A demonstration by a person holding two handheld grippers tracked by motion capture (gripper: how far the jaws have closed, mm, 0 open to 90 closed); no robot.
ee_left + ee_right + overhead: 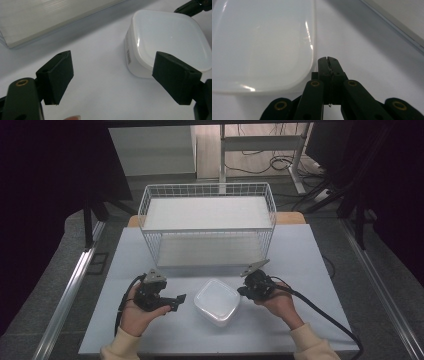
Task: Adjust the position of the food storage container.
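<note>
Both tongs sit low over the table, one on each side of the white square plastic container with rounded corners and a lid (217, 302). Held in the person's left hand, the left gripper (179, 301) has its black jaws standing wide apart with nothing between them — in the left gripper view the container (167, 41) lies ahead, just beyond the right-hand pad, and bare table shows in the gap. On the other side, the right gripper (242, 291) is closed, its two jaws pressed flat together with nothing caught in them; in the right gripper view its tips (328, 60) rest just beside the container's rounded edge (262, 45), and whether they touch it I cannot tell.

That container stands upright on the pale grey tabletop (310, 260), near the front edge and between the two hands. Behind it — well clear of both grippers — stands a white wire two-tier shelf rack (207, 222) with pale flat boards on its levels. Cream sleeves (119, 346) enter from the bottom of the high view.
</note>
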